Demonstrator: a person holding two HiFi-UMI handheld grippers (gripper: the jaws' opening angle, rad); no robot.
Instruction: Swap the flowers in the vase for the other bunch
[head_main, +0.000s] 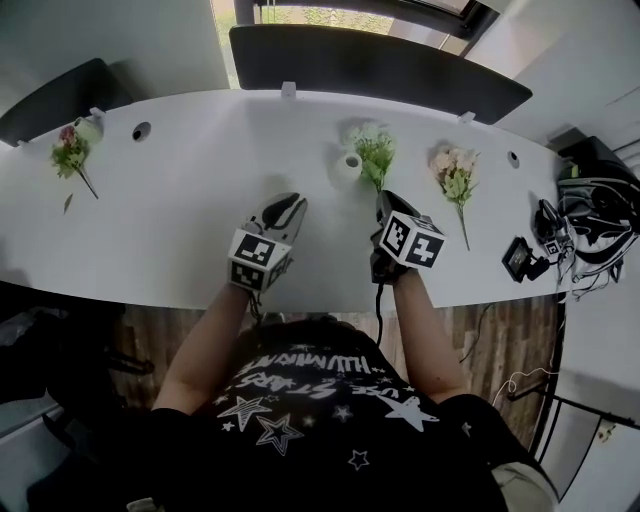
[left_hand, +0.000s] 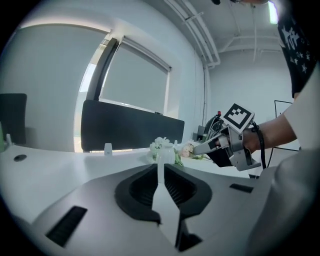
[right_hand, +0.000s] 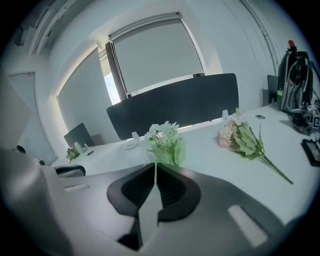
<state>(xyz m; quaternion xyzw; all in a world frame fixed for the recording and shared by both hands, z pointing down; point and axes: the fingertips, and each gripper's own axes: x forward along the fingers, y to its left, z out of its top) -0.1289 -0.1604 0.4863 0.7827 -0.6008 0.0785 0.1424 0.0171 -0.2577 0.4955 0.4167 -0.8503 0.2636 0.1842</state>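
Hovering over open table (head_main: 180, 215), left gripper (head_main: 290, 207) and right gripper (head_main: 386, 203) show jaws pressed together

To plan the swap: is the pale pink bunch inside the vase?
Out: the pale pink bunch lies on the table, apart from the vase.

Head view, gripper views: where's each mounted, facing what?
Head view: on the head, steeply down on long white table; both forearms, left tongs, right tongs show.
Left gripper view: on left tongs, across table toward small white vase; right tongs, wrist show.
Right gripper view: on right tongs, toward green-white flower bunch; only own jaws show.
Shared: all three see that bunch.
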